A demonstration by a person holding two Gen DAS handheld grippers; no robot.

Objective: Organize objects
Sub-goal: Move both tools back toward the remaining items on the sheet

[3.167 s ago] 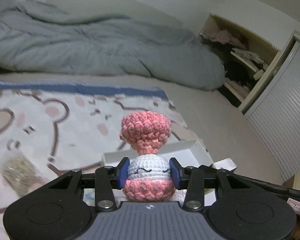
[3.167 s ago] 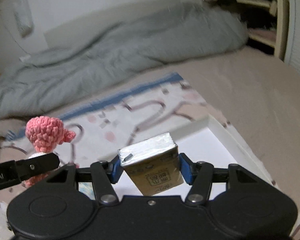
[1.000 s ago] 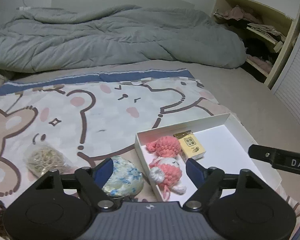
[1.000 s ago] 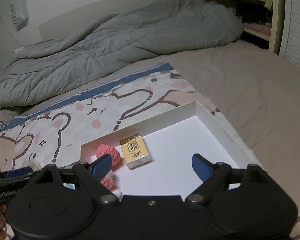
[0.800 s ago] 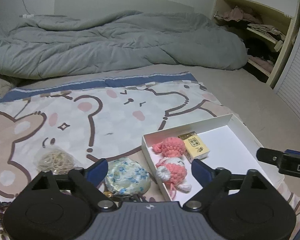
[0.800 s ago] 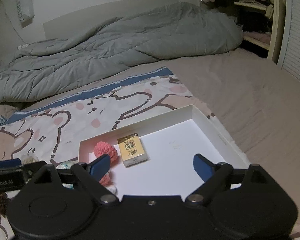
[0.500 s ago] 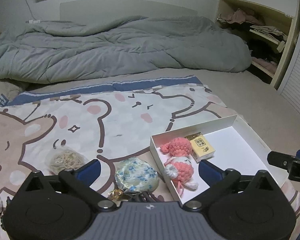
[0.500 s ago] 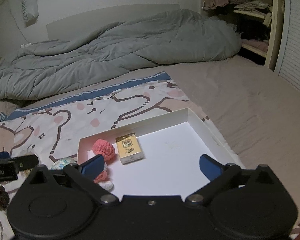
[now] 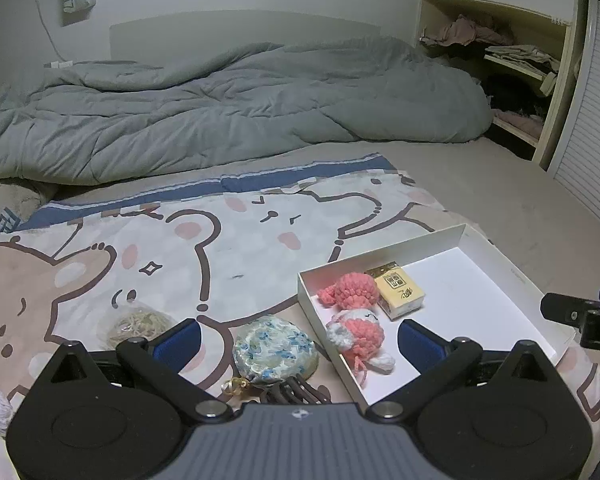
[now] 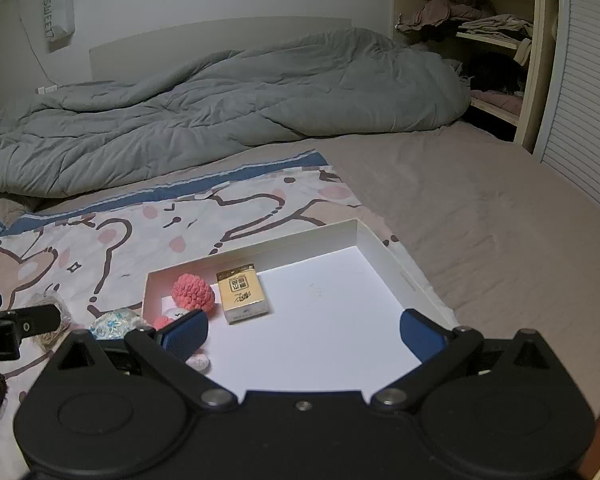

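Because we want the loose things gathered, the crocheted doll point(image 9: 354, 322) and the yellow box point(image 9: 400, 290) lie at the left end of the white tray point(image 9: 520, 276), while our left gripper point(image 9: 298, 340) and right gripper point(image 10: 302, 332) hang wide and empty.

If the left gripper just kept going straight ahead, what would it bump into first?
Probably the crochet doll lying in the white box, or the box's near wall. The left gripper is open and empty; depth is hard to judge.
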